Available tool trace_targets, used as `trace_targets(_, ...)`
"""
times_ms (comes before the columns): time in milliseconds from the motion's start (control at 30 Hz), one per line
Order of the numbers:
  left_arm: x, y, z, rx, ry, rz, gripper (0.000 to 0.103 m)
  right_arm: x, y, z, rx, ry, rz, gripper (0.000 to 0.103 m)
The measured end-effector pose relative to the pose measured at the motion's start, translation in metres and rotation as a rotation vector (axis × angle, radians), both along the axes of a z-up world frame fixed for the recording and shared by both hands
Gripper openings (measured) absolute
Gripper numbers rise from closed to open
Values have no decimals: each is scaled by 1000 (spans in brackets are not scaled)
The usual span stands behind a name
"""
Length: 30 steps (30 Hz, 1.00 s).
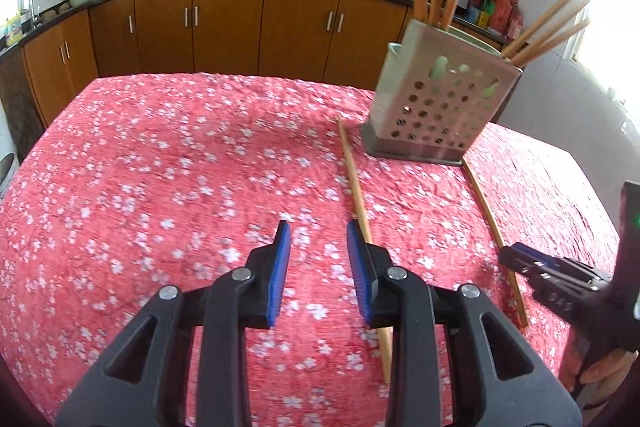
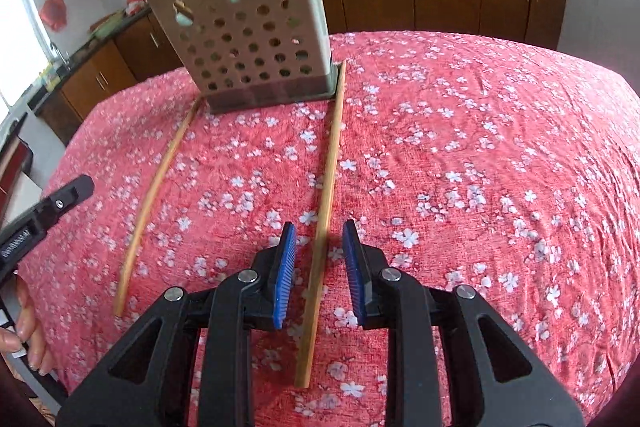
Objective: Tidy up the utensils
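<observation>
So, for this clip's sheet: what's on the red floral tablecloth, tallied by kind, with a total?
Loose wooden chopsticks lying flat on the red floral tablecloth: 2, left chopstick and right chopstick
Grey perforated utensil holder standing upright with chopsticks inside: 1
Total: 3
Chopsticks in the holder run out of frame, so they are left uncounted.

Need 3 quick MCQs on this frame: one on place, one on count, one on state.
1. Where does the perforated grey utensil holder stand?
A. on the red floral tablecloth
B. on the counter
C. on the floor

2. How many loose wooden chopsticks lie on the cloth?
A. one
B. two
C. four

3. The right tongs are:
A. clamped on the holder
B. open, straddling a chopstick
C. pointing at the ceiling

Key: A, its base rests on the cloth; B, one chopstick lies at each side of the holder, the second being; B, gaps show beside both pads.
</observation>
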<state>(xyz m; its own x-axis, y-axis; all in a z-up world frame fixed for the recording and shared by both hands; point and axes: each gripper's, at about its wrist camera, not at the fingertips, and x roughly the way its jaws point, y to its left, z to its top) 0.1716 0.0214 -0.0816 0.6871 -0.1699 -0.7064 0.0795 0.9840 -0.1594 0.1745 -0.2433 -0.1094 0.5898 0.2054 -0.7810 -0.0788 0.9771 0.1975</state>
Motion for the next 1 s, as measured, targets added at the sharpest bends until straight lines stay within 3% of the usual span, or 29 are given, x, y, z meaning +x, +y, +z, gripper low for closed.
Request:
trace_targets(67, 2, -4, -3, -11, 12, -11, 30, 0, 0, -1, -32, -11, -3, 9)
trace_targets(267, 5, -24, -17, -35, 59, -57, 30, 1, -30, -1, -17, -5, -88, 7)
trace_targets(467, 15, -42, -33, 21, 96, -56, 28, -3, -60, 1, -17, 0, -175, 7)
trace_targets(567, 20, -44, -36, 64, 91, -24, 10, -4, -63, 3, -21, -5, -168, 7)
trace_targets(833, 37, 7, -35, 72, 103, 114, 8, -1, -55, 5, -40, -22, -135, 7)
trace_targets(1000, 40, 28, -35, 89, 97, 89, 10, 10, -47, -2, -90, -29, -132, 7)
